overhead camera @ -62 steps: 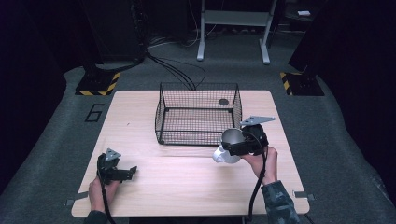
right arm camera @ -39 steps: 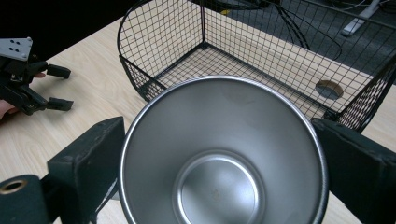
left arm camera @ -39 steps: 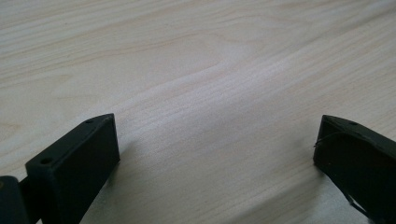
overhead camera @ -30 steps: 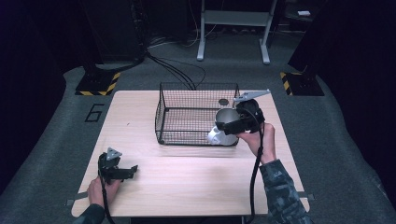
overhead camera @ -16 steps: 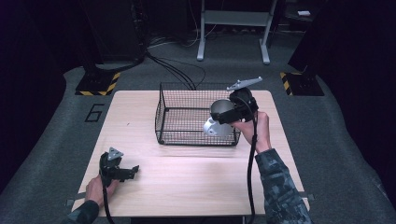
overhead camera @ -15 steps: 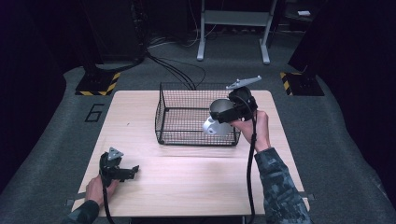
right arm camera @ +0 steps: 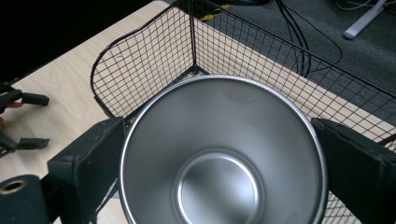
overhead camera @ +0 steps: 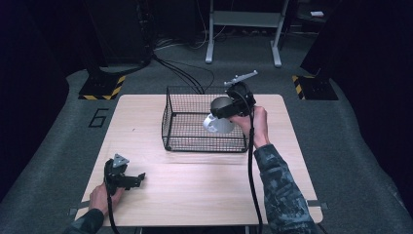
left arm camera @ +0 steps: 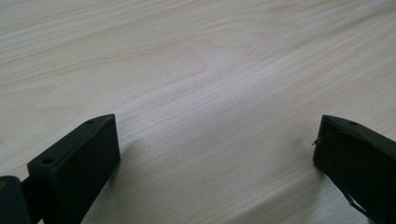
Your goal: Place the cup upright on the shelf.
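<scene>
A shiny steel cup [overhead camera: 215, 124] hangs over the right part of a black wire basket [overhead camera: 168, 122], its mouth turned toward the hand. My right gripper [overhead camera: 220, 110] is shut on it, with the jaws pressed against opposite sides of the rim. In the right gripper view the cup [right arm camera: 219, 158] is empty, and the basket [right arm camera: 154, 60] lies below and beyond it. My left gripper [overhead camera: 140, 177] rests open on the wooden table [overhead camera: 195, 195] at the front left. In the left gripper view its jaws stand wide apart with bare wood between them [left arm camera: 217, 135].
The basket stands at the middle back of the table, and its visible floor is bare. Black cables [overhead camera: 185, 73] and a grey stand [overhead camera: 243, 29] are on the floor beyond the table. A yellow-black striped base [overhead camera: 102, 87] sits at the back left.
My right gripper has carried the cup from the table in front of the basket's right corner up and back over the basket. The left gripper has stayed put.
</scene>
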Tool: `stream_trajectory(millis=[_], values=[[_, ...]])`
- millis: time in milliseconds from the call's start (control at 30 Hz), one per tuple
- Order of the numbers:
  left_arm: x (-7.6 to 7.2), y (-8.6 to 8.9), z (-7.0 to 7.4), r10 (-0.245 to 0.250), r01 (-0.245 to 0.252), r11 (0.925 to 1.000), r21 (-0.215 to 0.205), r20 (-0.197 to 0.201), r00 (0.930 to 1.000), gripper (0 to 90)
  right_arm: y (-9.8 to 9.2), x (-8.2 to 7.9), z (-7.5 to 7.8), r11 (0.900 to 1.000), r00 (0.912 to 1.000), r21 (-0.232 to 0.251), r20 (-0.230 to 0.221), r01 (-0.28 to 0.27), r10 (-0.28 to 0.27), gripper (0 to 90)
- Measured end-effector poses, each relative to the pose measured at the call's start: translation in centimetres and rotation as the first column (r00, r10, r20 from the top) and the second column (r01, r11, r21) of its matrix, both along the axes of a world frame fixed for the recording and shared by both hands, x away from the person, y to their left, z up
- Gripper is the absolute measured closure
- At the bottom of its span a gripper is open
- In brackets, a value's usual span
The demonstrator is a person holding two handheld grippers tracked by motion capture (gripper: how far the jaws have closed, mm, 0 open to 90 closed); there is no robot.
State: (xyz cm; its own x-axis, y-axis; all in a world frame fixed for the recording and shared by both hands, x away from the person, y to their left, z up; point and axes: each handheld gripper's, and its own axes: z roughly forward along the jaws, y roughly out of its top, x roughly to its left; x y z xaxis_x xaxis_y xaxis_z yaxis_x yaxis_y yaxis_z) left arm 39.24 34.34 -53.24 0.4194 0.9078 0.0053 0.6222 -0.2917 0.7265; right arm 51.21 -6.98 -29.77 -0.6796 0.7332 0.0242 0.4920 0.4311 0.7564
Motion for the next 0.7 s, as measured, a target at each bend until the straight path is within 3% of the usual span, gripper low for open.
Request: stream_trajectory(millis=[700], values=[[0.0, 0.0, 0.0, -0.002, 0.002, 1.0000, 0.002, 0.000, 1.0000, 0.3, 1.2, 3.5, -2.2, 0.998, 0.9972, -0.009, -0.049, 0.056, -0.056, 5.9]])
